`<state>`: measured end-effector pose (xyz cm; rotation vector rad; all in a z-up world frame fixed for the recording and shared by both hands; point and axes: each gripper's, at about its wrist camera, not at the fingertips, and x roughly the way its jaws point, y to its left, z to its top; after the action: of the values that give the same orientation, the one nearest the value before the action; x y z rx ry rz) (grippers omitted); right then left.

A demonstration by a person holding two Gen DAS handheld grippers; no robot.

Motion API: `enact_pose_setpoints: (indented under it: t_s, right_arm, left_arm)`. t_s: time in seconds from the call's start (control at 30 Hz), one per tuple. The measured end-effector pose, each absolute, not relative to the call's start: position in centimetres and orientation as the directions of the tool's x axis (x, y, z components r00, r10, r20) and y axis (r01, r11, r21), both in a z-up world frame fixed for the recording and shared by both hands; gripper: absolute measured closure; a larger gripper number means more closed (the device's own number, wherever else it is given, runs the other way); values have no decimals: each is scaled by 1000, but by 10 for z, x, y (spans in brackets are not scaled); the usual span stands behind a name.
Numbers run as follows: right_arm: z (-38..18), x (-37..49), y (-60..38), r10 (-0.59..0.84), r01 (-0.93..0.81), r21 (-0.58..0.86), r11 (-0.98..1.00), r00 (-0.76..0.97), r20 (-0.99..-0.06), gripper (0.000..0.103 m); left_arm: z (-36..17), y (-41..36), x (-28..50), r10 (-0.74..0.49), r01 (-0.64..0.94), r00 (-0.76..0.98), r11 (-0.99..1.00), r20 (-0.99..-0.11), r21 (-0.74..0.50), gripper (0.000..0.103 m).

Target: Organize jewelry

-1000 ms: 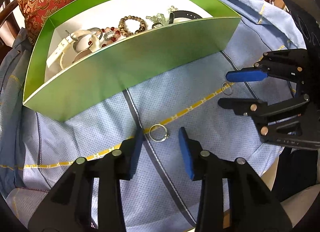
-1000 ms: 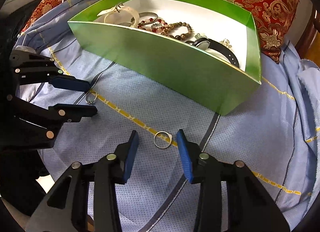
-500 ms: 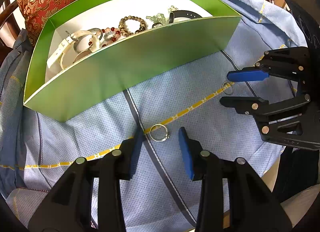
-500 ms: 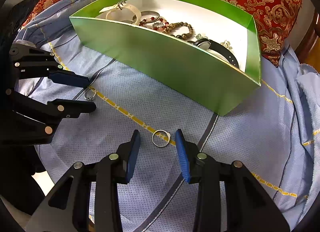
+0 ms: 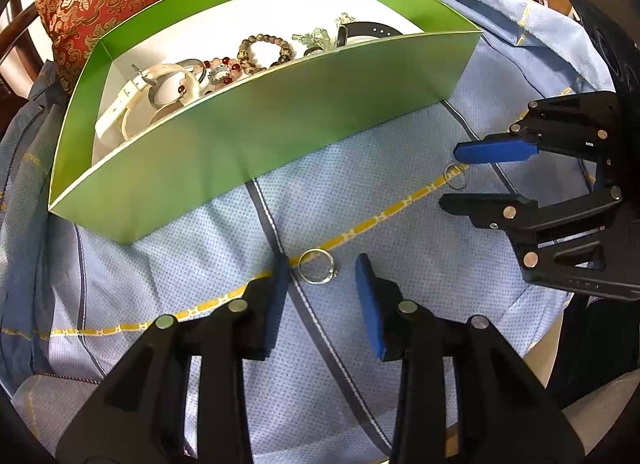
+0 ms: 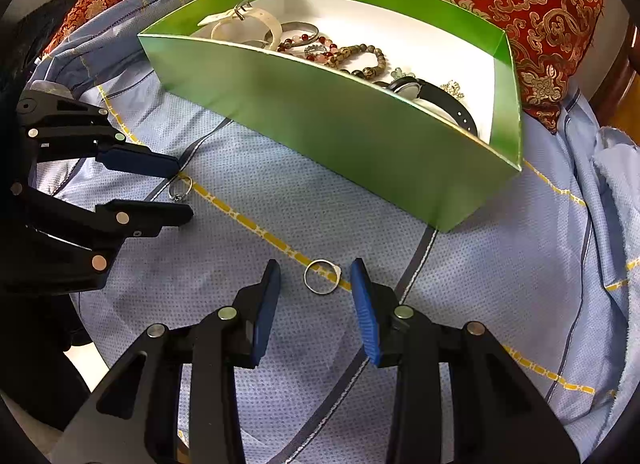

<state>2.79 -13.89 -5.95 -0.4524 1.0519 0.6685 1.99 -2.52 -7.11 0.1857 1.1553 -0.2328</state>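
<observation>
Two silver rings lie on the blue cloth (image 5: pixel 400 143) in front of the green box (image 5: pixel 248 143), both on or just beside the yellow stripe, and each gripper is poised over one of them. The left gripper (image 5: pixel 322 274) has the ring with a small setting (image 5: pixel 317 266) between its jaws, which stand open with the pads clear of the metal on both sides, though the left pad is close to the band. The right gripper (image 6: pixel 315 278) brackets the plain ring (image 6: pixel 322 276) the same way, jaws open, nothing gripped. The box already holds bracelets, bead strings and a black-strapped watch (image 6: pixel 430 93), so these rings look like the last loose pieces. To do this pick well, I would say each gripper should settle until the pad tips press into the cloth, then close slowly across the ring so the thin band stands up between the pads rather than skating away. The cloth is soft and may bunch up, so a pinch of fabric is a risk. Lift straight, clear the near wall of the box, then release low inside.
</observation>
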Motion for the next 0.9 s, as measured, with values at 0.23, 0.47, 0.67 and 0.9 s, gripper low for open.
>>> enact_pose_setpoints:
  t_s: [0.23, 0.47, 0.67, 0.9]
  right_arm:
    - [-60, 29, -140, 287, -693, -25, 720, 330, -899, 65]
    - [-60, 27, -141, 293, -686, -29, 727, 347, -891, 61]
    - [-60, 26, -140, 288, -683, -38, 729, 357, -888, 60]
    - [-59, 25, -139, 285, -684, -43, 728, 360, -888, 60]
  left_arm:
    - [-71, -27, 12, -64, 244, 408, 969, -911, 42, 64]
    - [-69, -29, 10, -53, 237, 412, 970, -910, 51, 59]
    - [-71, -27, 13, -51, 239, 412, 969, -910, 54, 54]
    - [-72, -29, 17, -51, 231, 417, 972, -908, 52, 54]
